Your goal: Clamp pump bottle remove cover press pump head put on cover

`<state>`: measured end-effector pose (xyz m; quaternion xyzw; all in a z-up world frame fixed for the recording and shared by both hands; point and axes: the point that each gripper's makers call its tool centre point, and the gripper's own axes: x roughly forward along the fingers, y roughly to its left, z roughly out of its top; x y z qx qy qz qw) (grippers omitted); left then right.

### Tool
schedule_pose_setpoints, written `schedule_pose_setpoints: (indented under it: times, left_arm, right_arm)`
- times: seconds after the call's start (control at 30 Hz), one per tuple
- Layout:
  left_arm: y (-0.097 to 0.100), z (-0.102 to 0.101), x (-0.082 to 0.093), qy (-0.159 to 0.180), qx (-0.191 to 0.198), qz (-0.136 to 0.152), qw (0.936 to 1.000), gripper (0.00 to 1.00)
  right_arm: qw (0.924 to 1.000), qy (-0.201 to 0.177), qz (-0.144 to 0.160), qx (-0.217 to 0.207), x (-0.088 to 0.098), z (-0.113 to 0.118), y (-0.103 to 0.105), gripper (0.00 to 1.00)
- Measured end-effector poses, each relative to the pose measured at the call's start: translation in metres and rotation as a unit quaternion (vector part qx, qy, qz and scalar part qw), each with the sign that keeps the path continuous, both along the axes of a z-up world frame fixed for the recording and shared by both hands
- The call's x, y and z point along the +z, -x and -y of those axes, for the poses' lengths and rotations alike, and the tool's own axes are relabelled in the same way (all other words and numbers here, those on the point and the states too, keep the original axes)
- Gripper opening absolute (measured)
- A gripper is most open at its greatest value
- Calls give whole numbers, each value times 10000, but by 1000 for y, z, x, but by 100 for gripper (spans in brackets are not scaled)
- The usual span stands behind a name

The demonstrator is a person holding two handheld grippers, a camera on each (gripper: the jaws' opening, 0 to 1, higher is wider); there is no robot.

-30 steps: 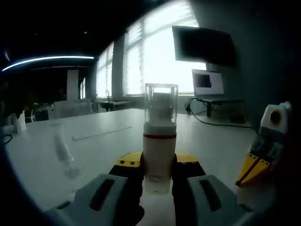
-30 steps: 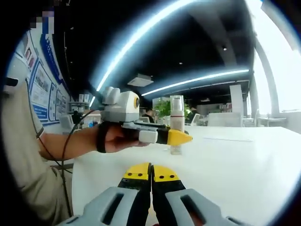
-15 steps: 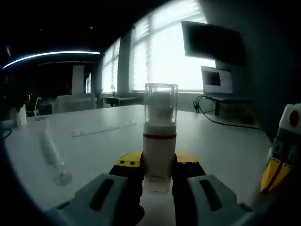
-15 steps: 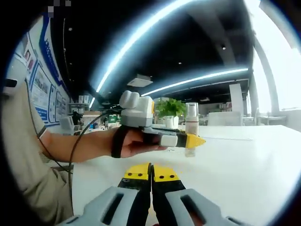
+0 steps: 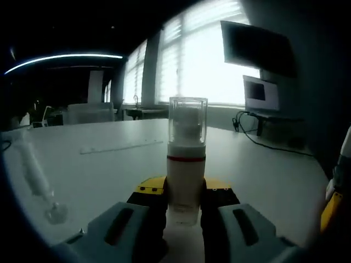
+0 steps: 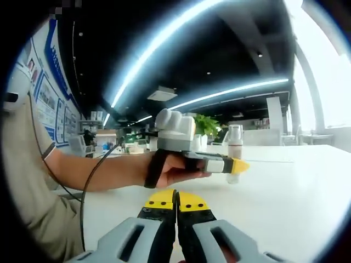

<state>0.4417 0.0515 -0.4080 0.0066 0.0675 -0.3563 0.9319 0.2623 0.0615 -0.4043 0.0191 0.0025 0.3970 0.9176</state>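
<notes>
Pump bottle (image 5: 186, 164) upright at frame centre of the left gripper view, pinched between the jaws of the left gripper (image 5: 183, 193) and standing on the white surface (image 5: 109, 170). Clear cover (image 5: 188, 119) on top, pump head visible inside it, long axis running straight up the frame.

In the right gripper view, right gripper (image 6: 176, 204) at lower centre, jaws pressed together and holding nothing. Same bottle (image 6: 235, 153) small at centre right, well apart and further along the surface, just behind the yellow tip of the left gripper (image 6: 233, 165), itself gripped in a hand (image 6: 176, 170).

Clamping judged done; cover removal next. Likely calls for opening the free right gripper, reaching forward and right in its own view, then closing around the cover and lifting along the bottle's upright axis.
</notes>
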Motion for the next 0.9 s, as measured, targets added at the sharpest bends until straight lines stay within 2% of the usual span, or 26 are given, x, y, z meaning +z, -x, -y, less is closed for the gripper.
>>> schedule_pose_setpoints:
  times: [0.3, 0.43, 0.57, 0.7, 0.77, 0.83, 0.9]
  left_arm:
    - [-14, 5, 0, 63, 23, 75, 9999, 14]
    - [-22, 7, -9, -55, 71, 76, 9999, 14]
    - [-19, 11, -12, -66, 57, 56, 9999, 14]
    - [-20, 11, -12, -151, 33, 193, 9997, 14]
    - [-21, 11, -14, -144, -16, 223, 9996, 16]
    - [-23, 11, -20, -258, 1, 168, 9995, 23]
    - [-24, 10, -19, -252, 2, 174, 9995, 24]
  right_arm:
    - [10000, -1, -8, -21, 0, 1, -1, 0]
    - [10000, 8, -7, -35, 0, 2, -1, 0]
    - [10000, 2, -8, -30, 0, 1, -2, 0]
    - [10000, -9, -10, -24, 0, 1, -2, 0]
    - [10000, -16, -11, -23, 0, 1, -2, 0]
    - [10000, -17, -9, -25, 0, 1, -2, 0]
    - [10000, -16, -8, -23, 0, 1, -2, 0]
